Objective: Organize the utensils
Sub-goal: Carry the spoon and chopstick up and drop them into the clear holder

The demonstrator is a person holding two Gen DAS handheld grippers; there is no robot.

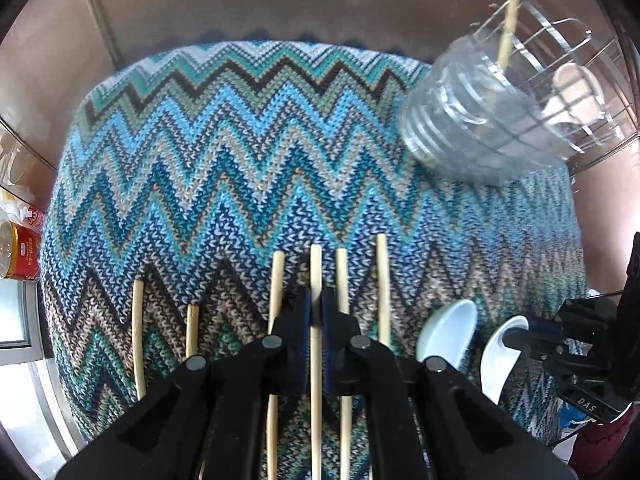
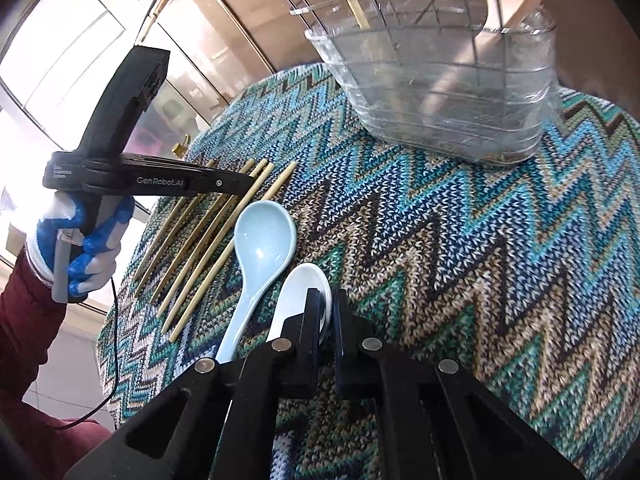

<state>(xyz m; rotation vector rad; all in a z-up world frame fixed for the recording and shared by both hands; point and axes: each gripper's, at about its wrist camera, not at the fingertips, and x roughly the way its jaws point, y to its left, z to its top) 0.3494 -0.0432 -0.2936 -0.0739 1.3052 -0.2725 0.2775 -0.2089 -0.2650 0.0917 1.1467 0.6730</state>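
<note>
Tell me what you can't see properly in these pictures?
- Chopsticks, left wrist view: their near ends run under the left gripper.
- White spoon, right wrist view: its handle is hidden behind the right gripper.
- Rack, both views: its top is cut off by the picture edge.
- Red tin, left wrist view: label too small and edge-warped to read.

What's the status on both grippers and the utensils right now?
Left gripper shut on one chopstick. Right gripper shut on white spoon rim. Blue spoon loose alongside. Clear holder path unobstructed.
</note>
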